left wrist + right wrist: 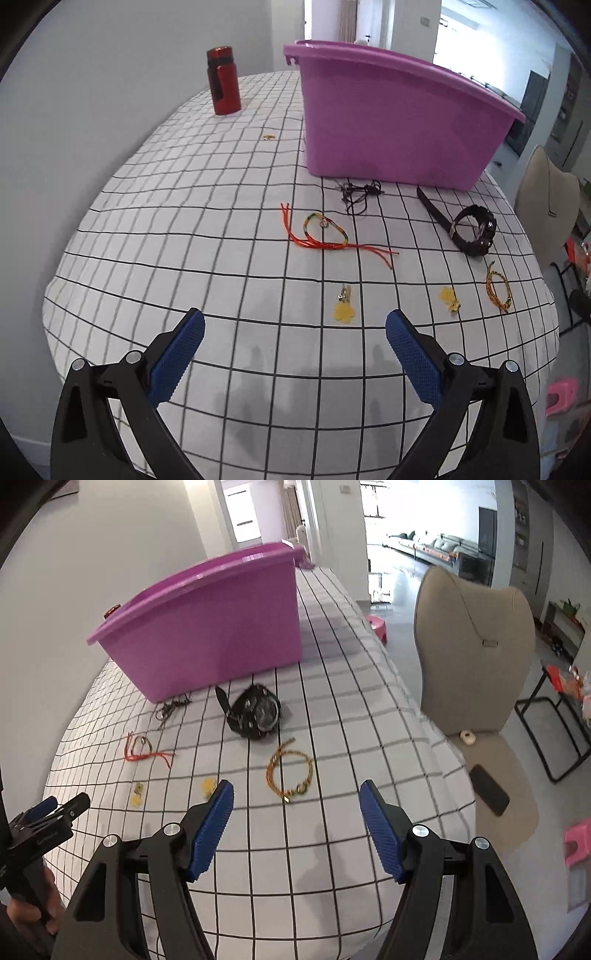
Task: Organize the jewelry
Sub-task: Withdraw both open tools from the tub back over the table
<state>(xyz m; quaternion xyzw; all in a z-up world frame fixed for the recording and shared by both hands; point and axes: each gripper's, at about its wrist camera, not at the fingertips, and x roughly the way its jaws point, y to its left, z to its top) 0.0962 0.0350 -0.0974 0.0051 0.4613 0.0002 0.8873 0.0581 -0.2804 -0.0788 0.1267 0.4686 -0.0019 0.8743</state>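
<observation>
Tongs (295,325) agape; bin (388,122) interior hidden.

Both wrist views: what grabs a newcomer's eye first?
The purple bin dominates, standing at the back of the checked tablecloth. In front of it lie a black watch, a red cord bracelet and an orange bracelet. A red bottle stands apart, left of the bin, and both grippers hang open and empty.
</observation>
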